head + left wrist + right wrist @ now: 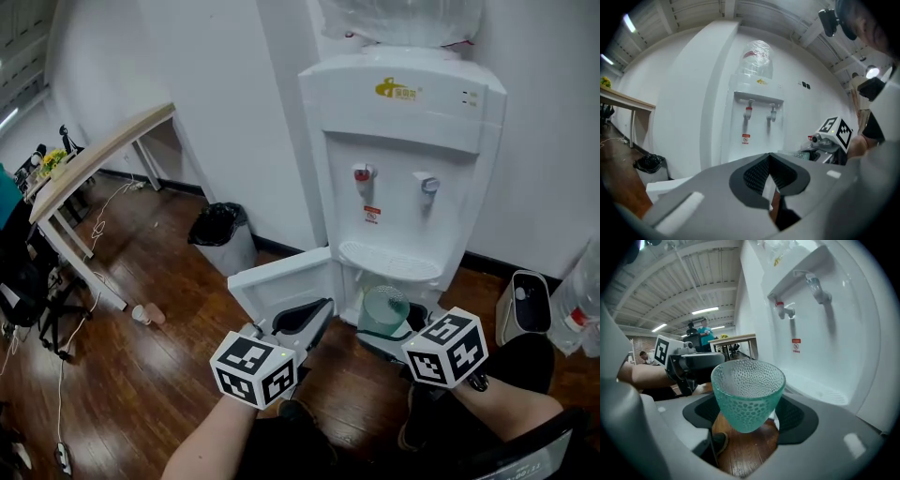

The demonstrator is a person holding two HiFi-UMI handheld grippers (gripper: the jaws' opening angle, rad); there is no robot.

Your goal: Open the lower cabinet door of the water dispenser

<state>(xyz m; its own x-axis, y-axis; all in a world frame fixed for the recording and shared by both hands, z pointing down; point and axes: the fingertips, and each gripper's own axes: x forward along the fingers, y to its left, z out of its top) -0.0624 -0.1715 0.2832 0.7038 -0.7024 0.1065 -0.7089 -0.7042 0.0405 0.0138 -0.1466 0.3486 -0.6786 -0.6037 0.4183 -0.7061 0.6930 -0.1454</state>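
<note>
The lower door of the dispenser stands swung open over the floor, the job apparently done; the left tool hovers released and empty, while the right tool grips a green cup, likely for filling.

Open door juts left of dispenser — bin behind; floor left free.

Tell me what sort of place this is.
Probably an office or workroom. A bottled water dispenser stands against a white wall, a long desk runs along the left, and a lined bin sits on the wood floor.
</note>
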